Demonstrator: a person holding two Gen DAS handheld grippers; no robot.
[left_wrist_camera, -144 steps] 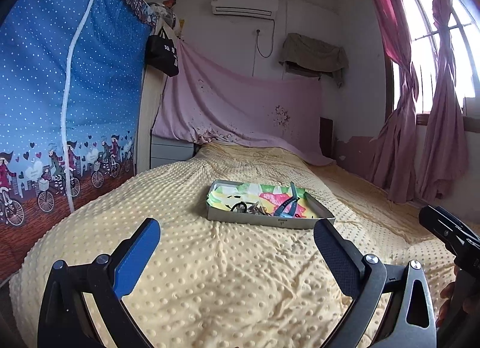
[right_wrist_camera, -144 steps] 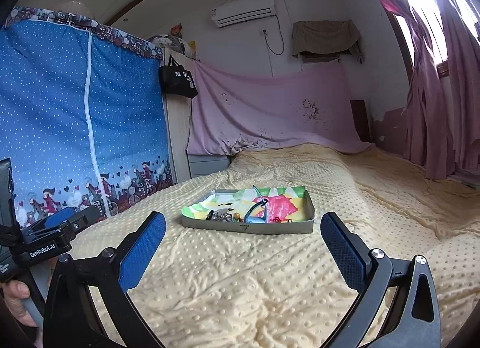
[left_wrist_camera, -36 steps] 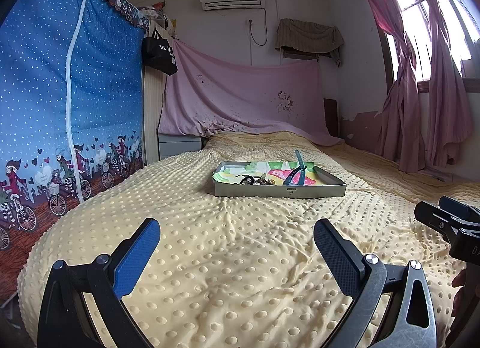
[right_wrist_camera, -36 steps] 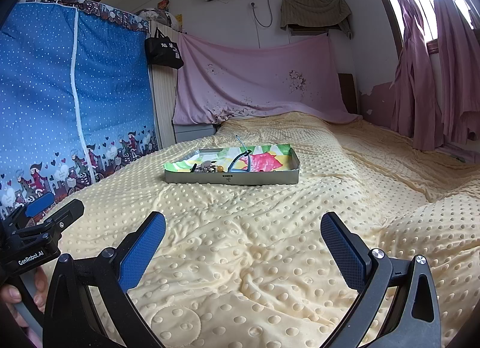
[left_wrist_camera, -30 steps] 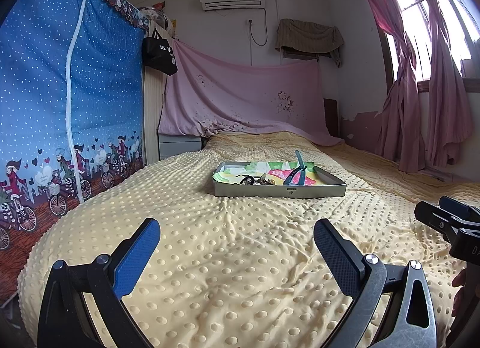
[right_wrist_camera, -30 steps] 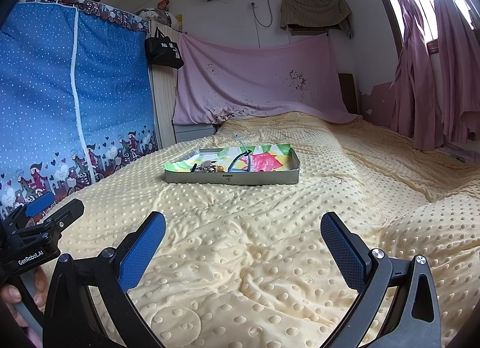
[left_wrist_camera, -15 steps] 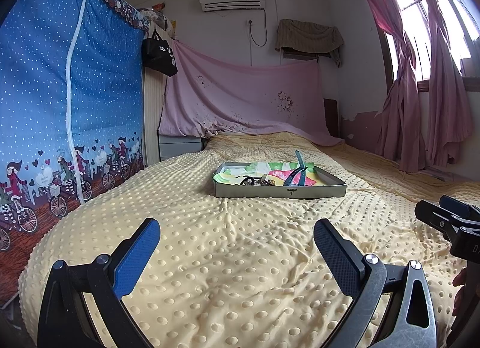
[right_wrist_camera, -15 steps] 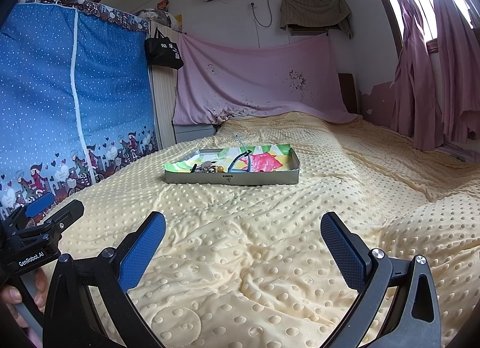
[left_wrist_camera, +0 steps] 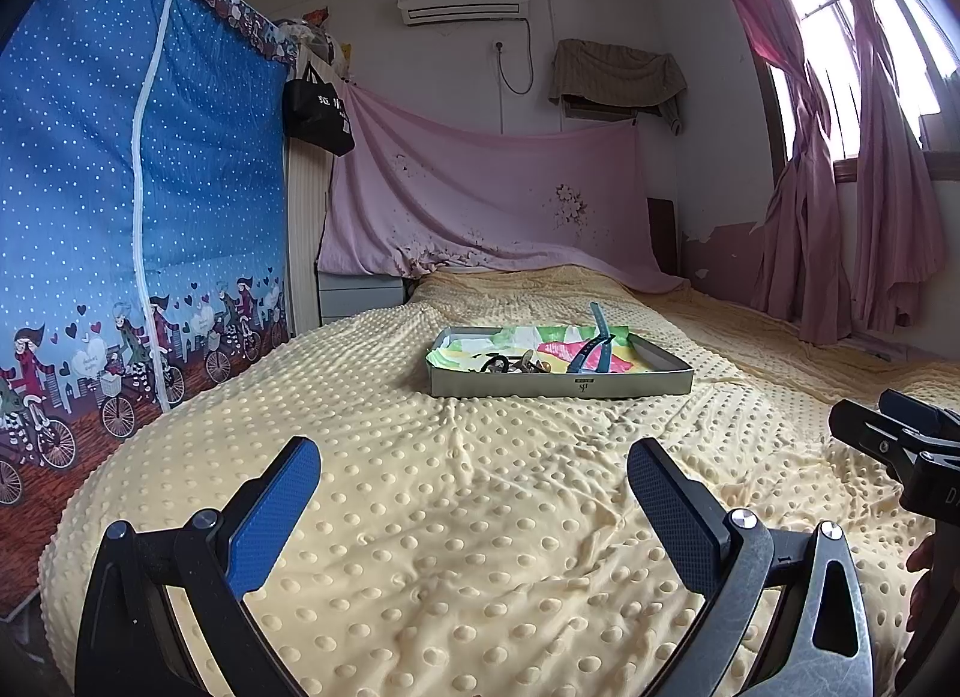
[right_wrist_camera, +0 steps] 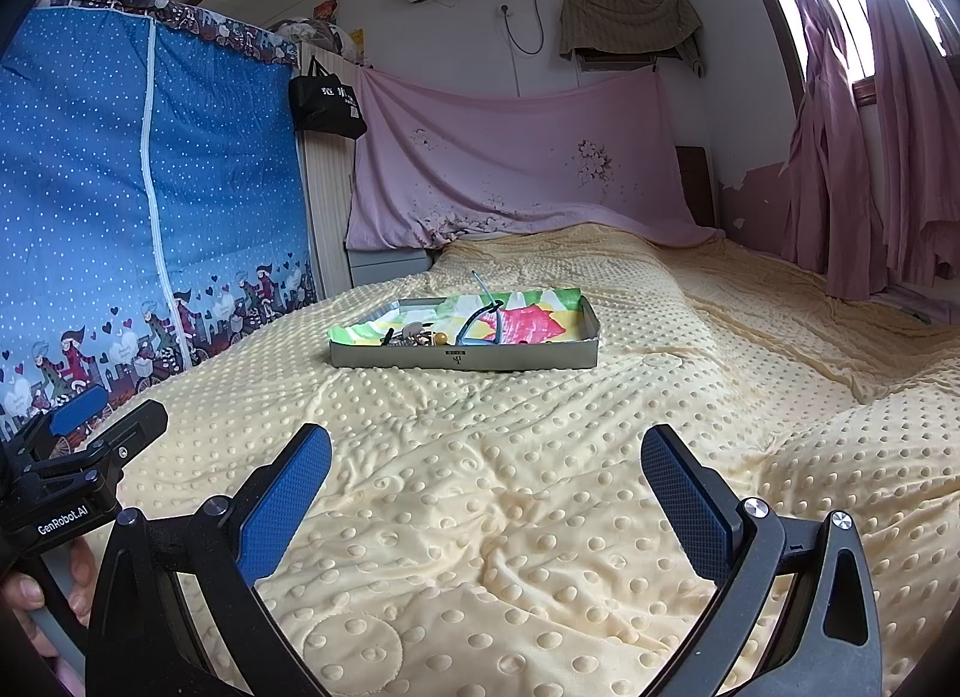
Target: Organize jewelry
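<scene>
A shallow grey metal tray (left_wrist_camera: 561, 386) (right_wrist_camera: 462, 359) with a colourful paper lining lies on the yellow dotted bedspread, well ahead of both grippers. Inside it sits a small heap of dark and metallic jewelry (left_wrist_camera: 510, 362) (right_wrist_camera: 414, 335) and a blue band (left_wrist_camera: 591, 352) (right_wrist_camera: 480, 322) that curves upward. My left gripper (left_wrist_camera: 474, 493) is open and empty, low over the bedspread. My right gripper (right_wrist_camera: 486, 484) is likewise open and empty, and its body shows at the right edge of the left wrist view.
A blue dotted fabric wardrobe (left_wrist_camera: 120, 205) stands along the bed's left side. A pink sheet (left_wrist_camera: 480, 205) hangs behind the head of the bed, and pink curtains (left_wrist_camera: 852, 217) cover the window on the right. A hand (right_wrist_camera: 24, 595) holds the left gripper's handle.
Since 4.8 s ago both grippers have dropped lower and now look at the tray from a flatter angle. Over the last second nothing has visibly moved.
</scene>
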